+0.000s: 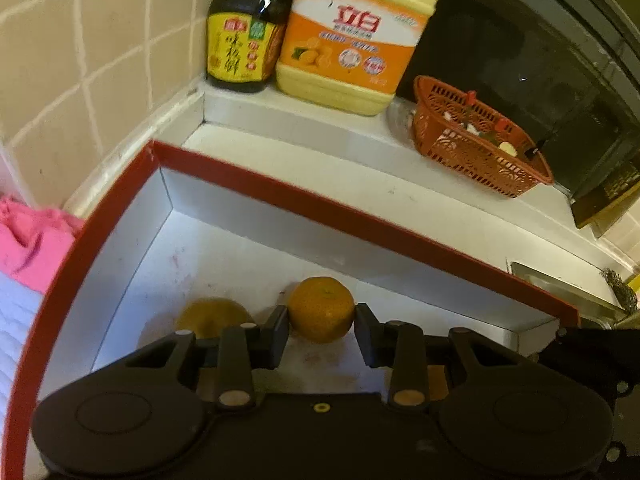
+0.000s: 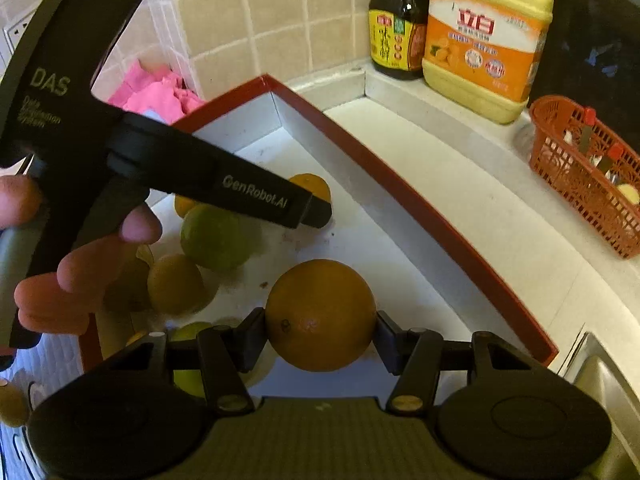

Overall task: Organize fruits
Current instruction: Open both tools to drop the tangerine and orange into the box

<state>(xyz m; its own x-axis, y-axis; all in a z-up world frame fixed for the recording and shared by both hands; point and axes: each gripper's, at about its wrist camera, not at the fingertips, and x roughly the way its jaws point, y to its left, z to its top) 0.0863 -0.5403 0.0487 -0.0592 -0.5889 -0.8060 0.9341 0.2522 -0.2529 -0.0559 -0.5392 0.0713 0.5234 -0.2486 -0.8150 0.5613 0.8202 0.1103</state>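
Left gripper (image 1: 322,330) pinched a small tangerine (image 1: 321,309); right gripper (image 2: 320,338) clamped a bigger orange (image 2: 320,314), low-centre over the red-rimmed box (image 2: 420,200). Best released low and gently.

Dim, warm-tinted fisheye views, soft with motion blur, edges bending outward.

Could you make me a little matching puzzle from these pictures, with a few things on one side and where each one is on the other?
Things:
1. small orange
2. big orange
3. pink cloth
4. red basket

Places:
A. beside the yellow jug, on the ledge
B. between the left gripper's fingers
C. outside the red-rimmed box, against the tiled wall
D. between the right gripper's fingers

Pairs: 1-B, 2-D, 3-C, 4-A
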